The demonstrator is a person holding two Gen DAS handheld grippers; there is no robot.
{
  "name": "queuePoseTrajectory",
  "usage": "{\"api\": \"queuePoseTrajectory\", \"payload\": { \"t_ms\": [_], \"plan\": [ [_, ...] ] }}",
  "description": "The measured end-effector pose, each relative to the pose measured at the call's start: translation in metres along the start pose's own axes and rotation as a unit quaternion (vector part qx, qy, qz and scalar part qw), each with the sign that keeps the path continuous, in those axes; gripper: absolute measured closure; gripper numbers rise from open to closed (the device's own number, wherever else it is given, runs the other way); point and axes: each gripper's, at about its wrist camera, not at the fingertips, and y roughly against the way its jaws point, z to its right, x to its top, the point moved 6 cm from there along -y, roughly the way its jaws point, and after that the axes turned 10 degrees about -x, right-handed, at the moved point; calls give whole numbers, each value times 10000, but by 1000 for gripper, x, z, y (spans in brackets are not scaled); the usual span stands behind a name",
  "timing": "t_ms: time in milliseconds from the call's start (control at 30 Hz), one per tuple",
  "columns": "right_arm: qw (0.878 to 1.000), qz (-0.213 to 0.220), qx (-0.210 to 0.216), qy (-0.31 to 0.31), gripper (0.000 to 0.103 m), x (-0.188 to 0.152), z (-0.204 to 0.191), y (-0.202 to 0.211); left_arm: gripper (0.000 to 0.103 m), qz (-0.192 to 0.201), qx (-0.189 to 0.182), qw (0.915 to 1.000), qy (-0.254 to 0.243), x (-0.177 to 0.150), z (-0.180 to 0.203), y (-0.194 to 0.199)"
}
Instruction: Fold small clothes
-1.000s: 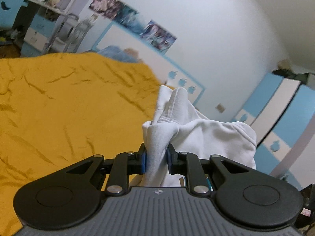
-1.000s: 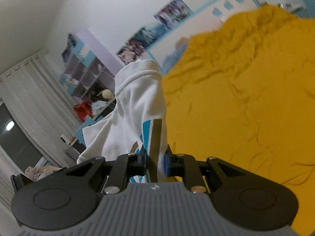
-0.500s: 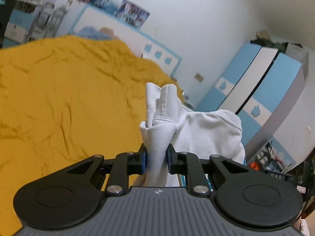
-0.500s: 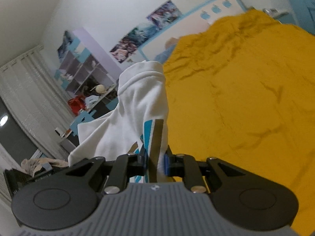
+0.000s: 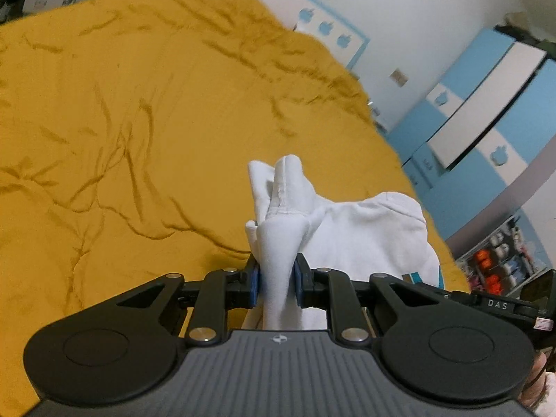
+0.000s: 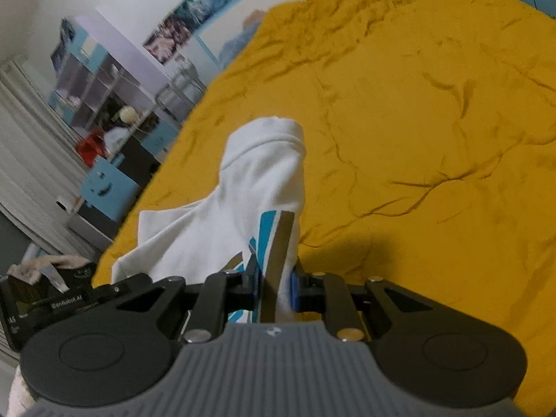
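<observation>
A small white garment (image 5: 351,229) with a teal and brown print hangs between both grippers above the yellow bedspread (image 5: 139,121). My left gripper (image 5: 276,283) is shut on a bunched white edge of it. In the right wrist view the same garment (image 6: 243,208) drapes forward and left, and my right gripper (image 6: 274,286) is shut on its printed part. The bedspread (image 6: 434,139) lies below. The other gripper's body (image 6: 45,307) shows at the lower left of the right wrist view.
Blue and white wardrobes (image 5: 486,104) stand right of the bed. A white and blue headboard (image 5: 326,27) lies at the far end. Shelves and a blue desk (image 6: 104,111) stand along the left side. The bedspread is wrinkled.
Both grippers have tipped downward toward the bed with the garment still held; the bedspread now fills more of each view and the garment sits lower.
</observation>
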Motion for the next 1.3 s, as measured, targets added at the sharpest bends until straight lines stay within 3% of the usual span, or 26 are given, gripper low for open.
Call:
{"api": "queuePoseTrajectory", "payload": {
  "t_ms": [333, 533, 633, 767, 833, 933, 1033, 1100, 1167, 1233, 1300],
  "plan": [
    [9966, -686, -321, -314, 90, -5, 47, -85, 80, -638, 323, 9963, 479, -23, -59, -53],
    [9960, -743, -322, -379, 86, -7, 60, -90, 68, -549, 273, 9963, 597, -19, -71, -43],
    [9970, -467, -602, -105, 85, -2, 57, -74, 67, -408, 417, 9973, 448, -13, -71, -28],
    [9952, -172, -963, 84, 85, 3, 52, -50, 67, -361, 1029, 9936, -305, -6, -54, -14],
    [9929, 9, -1154, 298, 86, 4, 49, -35, 69, -245, 1007, 9932, -535, -6, -39, -3],
    [9923, 155, -1044, 646, 86, -4, 37, -15, 69, -111, 710, 9928, -958, -13, -10, 8],
    [9868, 224, -1067, 1200, 86, -20, 16, -7, 69, -324, 525, 9909, -1197, -33, 10, 5],
    [9808, 236, -1136, 1568, 86, -33, 5, -9, 71, -588, 632, 9871, -1351, -50, 11, -4],
    [9754, 155, -1255, 1805, 86, -47, 6, -17, 73, -870, 819, 9832, -1384, -66, 3, -14],
    [9686, 65, -1520, 1965, 85, -60, 14, -32, 73, -914, 858, 9807, -1498, -75, 0, -22],
    [9700, -37, -1577, 1849, 85, -67, 23, -42, 72, -932, 865, 9811, -1461, -77, -2, -23]
  ]
}}
